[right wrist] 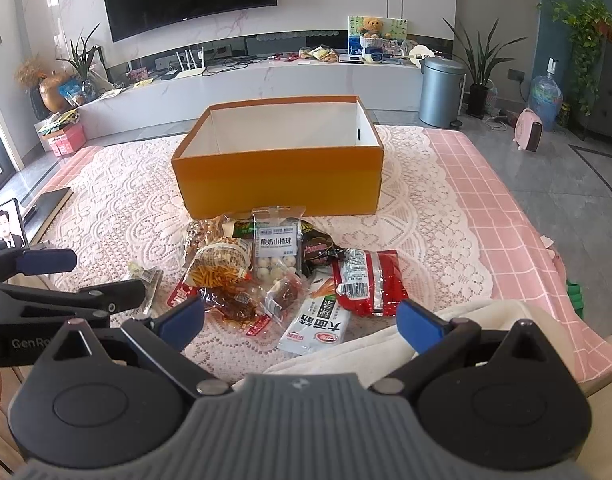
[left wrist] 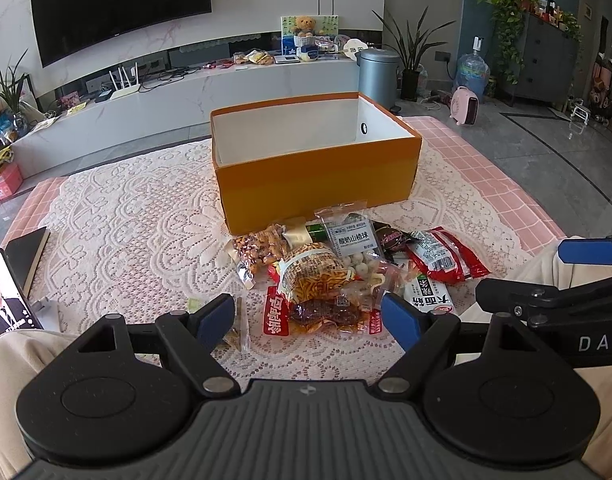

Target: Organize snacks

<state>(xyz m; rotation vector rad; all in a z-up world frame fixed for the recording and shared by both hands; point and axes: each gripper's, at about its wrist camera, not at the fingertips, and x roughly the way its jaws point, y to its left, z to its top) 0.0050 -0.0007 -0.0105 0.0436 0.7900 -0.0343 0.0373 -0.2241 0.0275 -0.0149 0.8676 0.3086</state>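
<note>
The tabletop (right wrist: 486,184) is being covered by a pink checked cloth w/ a white lace cloth (right wrist: 118,184) laid over the middle. An orange box (right wrist: 278,184), open-topped w/ a white inside and nothing seen in it, is being carried upright on the lace at the far side.

Just in front of the box, a pile of snacks (right wrist: 274,272) is being left on the lace, packets overlapping & touching. At the right of the pile a red packet (right wrist: 370,284) is being shown flat; next to it, nearer the cameras, a white packet (right wrist: 318,324) w/ green & red print. In the middle a clear bag of white balls (right wrist: 276,252) w/ a blue-white label is lying on top of the others, a bag of orange sticks (right wrist: 218,268) just left of it, a dark wrapper (right wrist: 318,246) just right. A small clear packet (right wrist: 148,280) is lying a bit apart at the left.

At the left edge of the tabletop a phone (right wrist: 8,222) w/ a lit screen is being propped beside a dark book (right wrist: 46,204).

The left gripper (left wrist: 306,320) is being held above the near side of the pile, fingers spread wide apart, nothing between them. The right gripper (right wrist: 302,320) is likewise being held over the near side, fingers wide apart & holding nothing. Each gripper is being seen at the edge of the other's view.
</note>
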